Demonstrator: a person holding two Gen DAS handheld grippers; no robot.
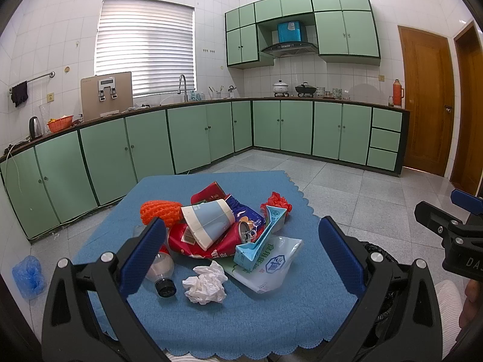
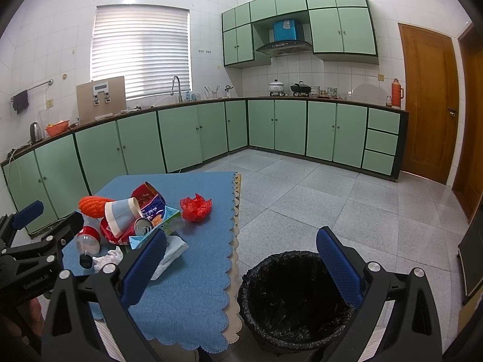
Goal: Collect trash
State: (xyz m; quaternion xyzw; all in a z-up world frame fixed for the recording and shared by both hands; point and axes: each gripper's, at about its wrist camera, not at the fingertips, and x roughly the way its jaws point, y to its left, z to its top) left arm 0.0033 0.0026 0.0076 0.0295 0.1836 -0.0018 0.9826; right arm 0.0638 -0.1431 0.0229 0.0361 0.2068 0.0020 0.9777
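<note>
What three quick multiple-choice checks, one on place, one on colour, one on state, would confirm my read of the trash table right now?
1. Where is the bin?
A. on the table
B. on the floor beside the table's right edge
C. under the window

2. What colour is the crumpled plastic bag lying apart from the pile?
A. red
B. green
C. black

3. What state is the left gripper in?
A. shut on the tissue
B. shut on the can
C. open, holding nothing

Key: 1 B, the black-lined bin stands on the tiles by the blue cloth. 2 A, it is bright red. 3 C, its fingers are spread wide above the tissue.
</note>
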